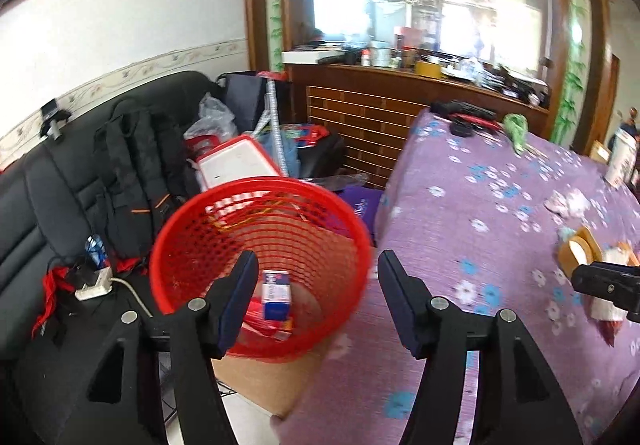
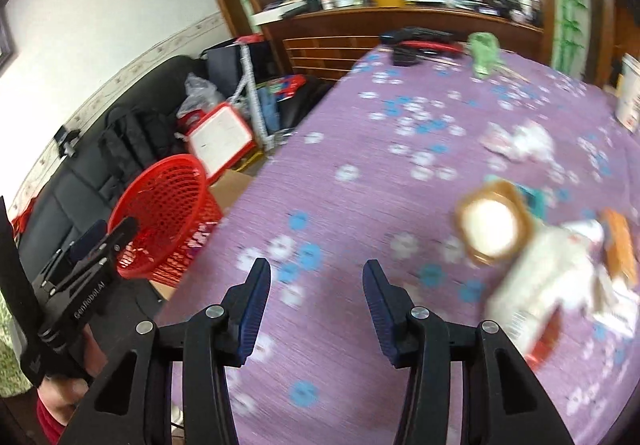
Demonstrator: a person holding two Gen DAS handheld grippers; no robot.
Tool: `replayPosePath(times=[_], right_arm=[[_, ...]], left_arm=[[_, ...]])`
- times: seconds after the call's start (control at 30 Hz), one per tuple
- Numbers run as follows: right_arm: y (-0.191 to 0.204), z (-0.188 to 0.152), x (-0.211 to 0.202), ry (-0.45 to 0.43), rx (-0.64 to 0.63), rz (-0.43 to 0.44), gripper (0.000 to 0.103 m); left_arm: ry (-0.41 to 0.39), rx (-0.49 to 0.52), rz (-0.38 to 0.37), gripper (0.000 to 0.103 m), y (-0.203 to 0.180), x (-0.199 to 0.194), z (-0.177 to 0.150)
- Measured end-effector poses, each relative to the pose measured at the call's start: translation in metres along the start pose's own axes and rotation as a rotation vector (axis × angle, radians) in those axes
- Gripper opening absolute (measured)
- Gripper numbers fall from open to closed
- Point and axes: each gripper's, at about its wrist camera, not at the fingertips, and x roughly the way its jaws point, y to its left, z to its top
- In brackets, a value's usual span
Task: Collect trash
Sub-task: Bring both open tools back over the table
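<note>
Red mesh basket (image 1: 260, 257) holds a small carton (image 1: 276, 295) and wrappers; both tongs (image 1: 316, 297) (image 2: 316, 305) gape empty.

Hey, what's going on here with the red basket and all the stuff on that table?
A person is clearing trash with a handheld gripper in each hand. The left gripper hangs open and empty over the red plastic mesh basket, which already holds a small blue and white carton and some red packaging. The right gripper, also open and empty, is above the purple flowered tablecloth, where a blurred heap of wrappers and a white carton still lies to its right.
</note>
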Motion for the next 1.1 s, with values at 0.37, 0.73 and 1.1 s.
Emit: replayPosePath(times=[0.37,0.73,1.1], right_arm=[[-0.113,-0.040,-0.066,-0.083,0.194,-0.142,0.055],[-0.188,-0.074,-0.092,-0.104,0.377,-0.150,0.055],[-0.211,-0.094,-0.102,-0.109,0.428,-0.129,0.057]], left_arm=[[0.038,0.152,-0.152,0.061,-0.093,-0.011,-0.009],[0.140,0.317,-0.403,0.069,-0.202,-0.027,-0.025],[0.338,0.358,-0.520,0.073,-0.286,0.019,-0.035]])
